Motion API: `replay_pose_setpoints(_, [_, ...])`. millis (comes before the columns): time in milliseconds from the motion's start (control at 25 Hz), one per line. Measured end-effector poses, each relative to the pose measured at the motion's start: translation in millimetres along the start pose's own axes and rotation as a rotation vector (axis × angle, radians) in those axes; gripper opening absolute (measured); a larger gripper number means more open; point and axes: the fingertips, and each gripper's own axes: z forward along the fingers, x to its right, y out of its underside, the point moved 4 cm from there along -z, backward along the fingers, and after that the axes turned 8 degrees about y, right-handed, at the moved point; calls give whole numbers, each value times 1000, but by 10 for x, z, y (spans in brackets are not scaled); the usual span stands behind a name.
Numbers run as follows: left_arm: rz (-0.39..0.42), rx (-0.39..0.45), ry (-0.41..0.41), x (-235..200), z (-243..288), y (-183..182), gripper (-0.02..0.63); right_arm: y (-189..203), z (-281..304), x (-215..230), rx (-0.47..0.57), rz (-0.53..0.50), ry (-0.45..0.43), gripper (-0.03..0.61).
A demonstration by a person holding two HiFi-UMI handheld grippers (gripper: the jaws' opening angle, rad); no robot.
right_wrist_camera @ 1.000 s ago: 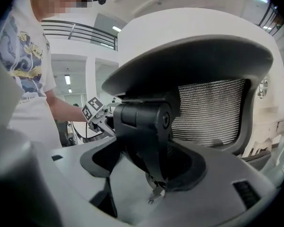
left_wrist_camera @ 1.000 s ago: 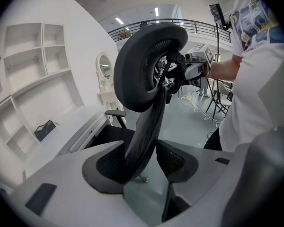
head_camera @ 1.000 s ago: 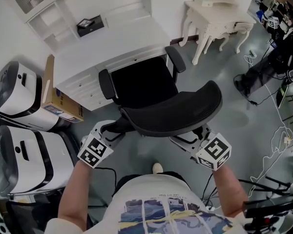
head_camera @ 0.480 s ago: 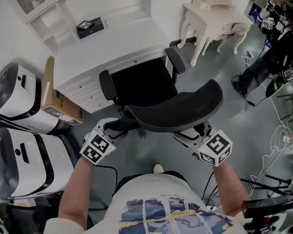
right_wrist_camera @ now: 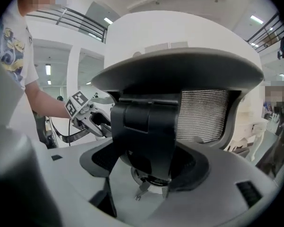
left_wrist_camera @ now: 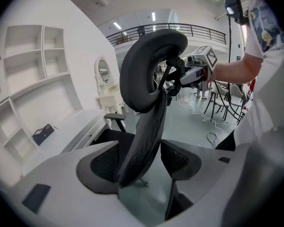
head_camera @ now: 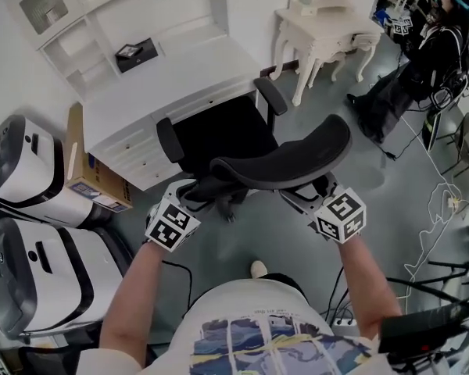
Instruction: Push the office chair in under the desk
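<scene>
The black mesh office chair [head_camera: 219, 135] stands with its seat partly under the white desk [head_camera: 156, 84], and its curved headrest [head_camera: 285, 162] faces me. My left gripper [head_camera: 194, 200] is at the left edge of the chair back. In the left gripper view [left_wrist_camera: 142, 162] that edge [left_wrist_camera: 142, 141] stands between the jaws, which have just been opening, with a gap at the right pad. My right gripper [head_camera: 306, 198] is behind the back on the right. Its jaws [right_wrist_camera: 146, 167] are shut on the black back support [right_wrist_camera: 144, 126].
Two large white-and-black machines [head_camera: 31, 170] [head_camera: 39, 264] and a cardboard box [head_camera: 90, 170] stand left of the desk. A white ornate side table [head_camera: 320, 30] is to the right, a person in dark clothes [head_camera: 422, 45] beyond it. Cables [head_camera: 445, 209] lie on the grey floor.
The head camera has shifted, so everything sits a little lower and left. The chair stays at the desk with both grippers still at its back, and the right gripper has tilted slightly.
</scene>
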Motion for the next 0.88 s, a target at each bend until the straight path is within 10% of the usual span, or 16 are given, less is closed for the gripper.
replay_pose_setpoints(560, [-18, 216, -17, 188, -731, -166, 285, 117, -590, -85, 19, 146, 302, 311])
replay_pose_setpoints(880, [-57, 301, 55, 685, -1097, -101, 163, 199, -1019, -600, 41, 181, 339, 67])
